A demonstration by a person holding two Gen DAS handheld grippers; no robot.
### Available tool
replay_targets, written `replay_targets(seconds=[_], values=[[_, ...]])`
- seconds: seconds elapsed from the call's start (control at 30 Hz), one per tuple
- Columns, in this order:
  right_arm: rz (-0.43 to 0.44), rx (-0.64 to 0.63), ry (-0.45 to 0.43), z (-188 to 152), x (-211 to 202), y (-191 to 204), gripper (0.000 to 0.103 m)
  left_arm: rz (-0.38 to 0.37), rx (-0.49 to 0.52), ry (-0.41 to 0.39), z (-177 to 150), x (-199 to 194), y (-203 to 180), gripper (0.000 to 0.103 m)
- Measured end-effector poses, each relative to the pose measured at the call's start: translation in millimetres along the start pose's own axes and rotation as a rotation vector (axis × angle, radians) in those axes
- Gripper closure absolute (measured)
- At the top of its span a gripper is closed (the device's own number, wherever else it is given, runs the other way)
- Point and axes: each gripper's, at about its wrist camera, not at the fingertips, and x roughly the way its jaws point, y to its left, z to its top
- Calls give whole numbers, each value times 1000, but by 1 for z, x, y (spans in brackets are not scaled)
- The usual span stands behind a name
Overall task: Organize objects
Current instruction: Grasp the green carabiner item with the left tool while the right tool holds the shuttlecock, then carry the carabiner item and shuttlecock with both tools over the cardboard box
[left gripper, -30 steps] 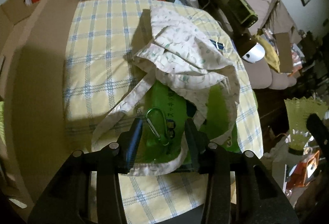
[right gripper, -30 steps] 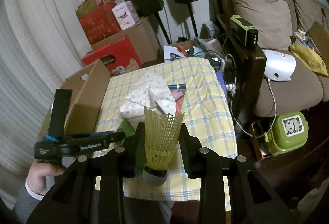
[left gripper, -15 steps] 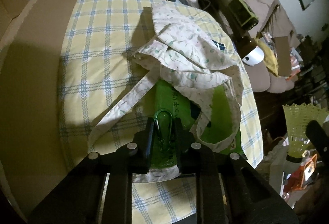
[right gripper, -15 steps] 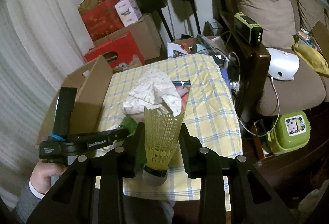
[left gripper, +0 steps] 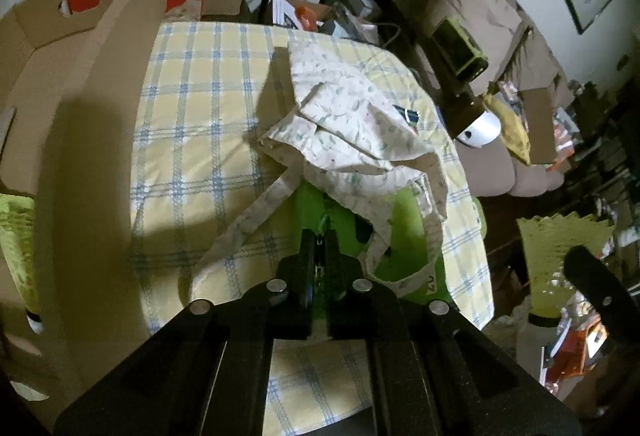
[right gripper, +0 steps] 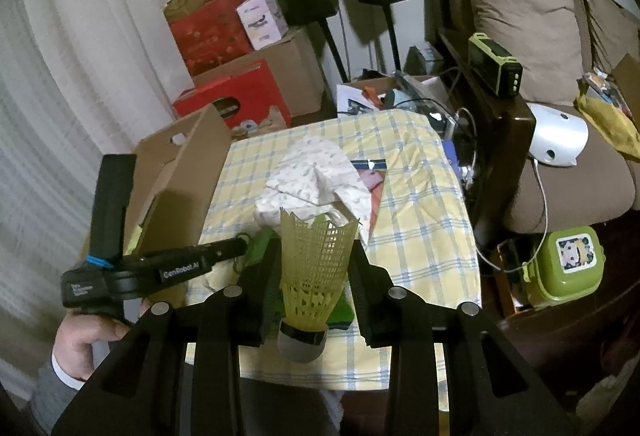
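Shuttlecocks: 1 gripped, 1 carabiner pinched, 2 grippers.

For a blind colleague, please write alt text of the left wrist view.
The left gripper has its jaws shut on a green carabiner, above a green package under a floral cloth bag on a checked tablecloth.

Dim indoor light, hard shadows across the checked tablecloth, fisheye bending and dark corners, slight blur.
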Motion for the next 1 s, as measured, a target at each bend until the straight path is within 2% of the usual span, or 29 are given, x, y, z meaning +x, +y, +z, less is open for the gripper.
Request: replay_targets(seconds=[0.23, 0.57, 1.0], values=[[7, -21, -10, 6, -4, 12, 71, -46, 8, -62, 0, -37, -2, 99], [58, -58, -7, 18, 1, 47, 71, -59, 33, -152, -6, -99, 9, 99], [210, -120, 48, 30, 35, 127, 71, 4, -25, -219, -15, -148, 64, 99]])
